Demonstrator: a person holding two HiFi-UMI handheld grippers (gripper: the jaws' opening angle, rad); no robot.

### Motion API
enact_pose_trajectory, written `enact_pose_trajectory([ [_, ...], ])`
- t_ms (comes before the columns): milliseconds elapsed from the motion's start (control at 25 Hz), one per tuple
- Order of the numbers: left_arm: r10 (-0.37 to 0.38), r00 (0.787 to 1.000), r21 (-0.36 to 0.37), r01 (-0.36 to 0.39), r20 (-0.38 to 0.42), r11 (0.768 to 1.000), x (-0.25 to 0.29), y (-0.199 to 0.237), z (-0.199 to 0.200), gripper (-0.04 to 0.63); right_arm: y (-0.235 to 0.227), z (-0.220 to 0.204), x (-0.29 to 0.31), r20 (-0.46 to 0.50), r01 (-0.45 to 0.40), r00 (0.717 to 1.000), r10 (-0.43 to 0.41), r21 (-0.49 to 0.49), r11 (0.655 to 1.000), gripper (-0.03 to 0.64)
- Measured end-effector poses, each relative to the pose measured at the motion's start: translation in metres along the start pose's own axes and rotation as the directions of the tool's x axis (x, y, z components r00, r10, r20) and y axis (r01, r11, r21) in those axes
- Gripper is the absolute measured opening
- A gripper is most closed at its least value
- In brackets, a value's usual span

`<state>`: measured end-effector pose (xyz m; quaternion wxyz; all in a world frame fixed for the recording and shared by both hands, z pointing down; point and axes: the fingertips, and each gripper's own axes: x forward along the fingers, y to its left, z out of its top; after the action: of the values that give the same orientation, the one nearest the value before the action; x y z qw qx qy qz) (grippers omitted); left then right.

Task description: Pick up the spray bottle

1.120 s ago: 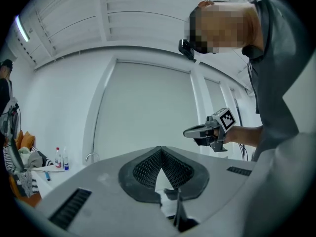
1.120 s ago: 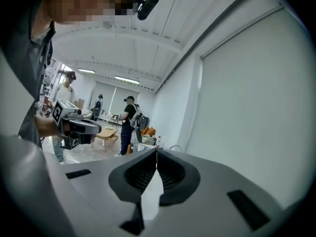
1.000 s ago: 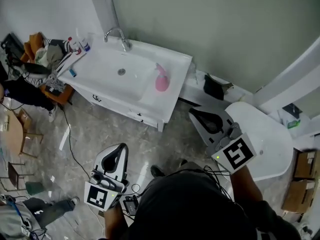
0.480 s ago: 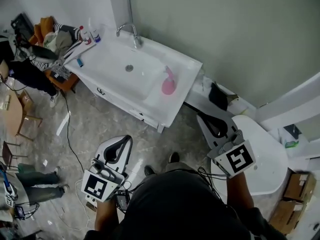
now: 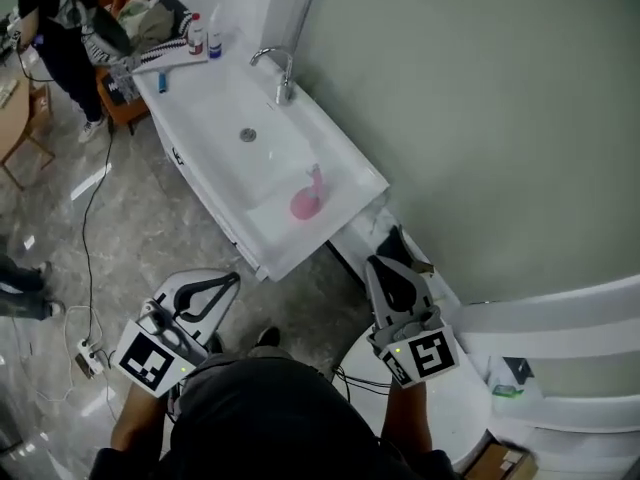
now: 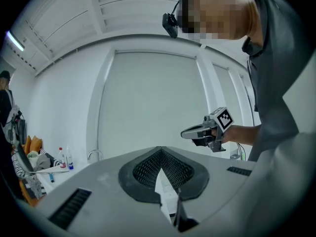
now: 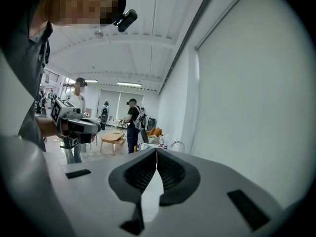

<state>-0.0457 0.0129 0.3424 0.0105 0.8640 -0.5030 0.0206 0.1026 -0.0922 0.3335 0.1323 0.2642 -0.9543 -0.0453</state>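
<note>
A pink spray bottle (image 5: 305, 196) lies on the near end of the white sink top (image 5: 345, 168) in the head view. My left gripper (image 5: 234, 280) is low on the left over the floor, short of the vanity's near corner, with its jaws shut and empty. Beside the vanity's near end by the wall is my right gripper (image 5: 372, 263), also shut and empty. In the left gripper view the shut jaws (image 6: 160, 148) hide the bottle and the right gripper (image 6: 207, 131) shows. From the right gripper view, its shut jaws (image 7: 156, 149) cover the bottle and the left gripper (image 7: 74, 125) shows.
A faucet (image 5: 280, 73) and small bottles (image 5: 205, 38) stand at the sink's far end. A black object (image 5: 398, 240) lies by the wall. A white rounded fixture (image 5: 475, 388) is at lower right. A cable (image 5: 90, 218) runs across the floor. A person (image 5: 60, 8) stands at far left.
Both grippers have moved toward the vanity, and the head view has swung so the sink now runs up to the left. Both stay shut.
</note>
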Motion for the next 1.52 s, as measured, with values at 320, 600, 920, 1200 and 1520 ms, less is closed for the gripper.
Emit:
enact_pose_trajectory([
  [320,0.098,0.994,-0.026,-0.097,0.043,0.995,0.011,0.004,0.002,0.002,-0.022,0.002,0.016,-0.003,-0.056,0.998,0.056,-0.02,0.998,0.009],
  [600,0.071,0.997,-0.058,-0.071,0.002,0.996,0.015,0.008,-0.005,0.002,-0.024,0.0,0.022,-0.014,-0.052,0.999,0.051,-0.021,0.998,0.009],
  [920,-0.02,0.999,-0.047,0.021,0.027,0.999,0.021,0.054,0.002,0.002,-0.021,0.01,0.041,-0.041,0.044,0.998,-0.044,-0.013,0.999,0.009],
  [1200,-0.093,0.995,-0.043,0.095,0.034,0.995,0.019,0.098,0.002,0.002,-0.015,0.02,0.07,-0.064,0.121,0.991,-0.121,-0.011,0.993,0.009],
  [1520,-0.152,0.986,-0.061,0.156,0.066,0.986,0.004,0.136,0.0,0.002,0.005,0.032,0.103,-0.085,0.175,0.981,-0.176,-0.021,0.984,0.009],
])
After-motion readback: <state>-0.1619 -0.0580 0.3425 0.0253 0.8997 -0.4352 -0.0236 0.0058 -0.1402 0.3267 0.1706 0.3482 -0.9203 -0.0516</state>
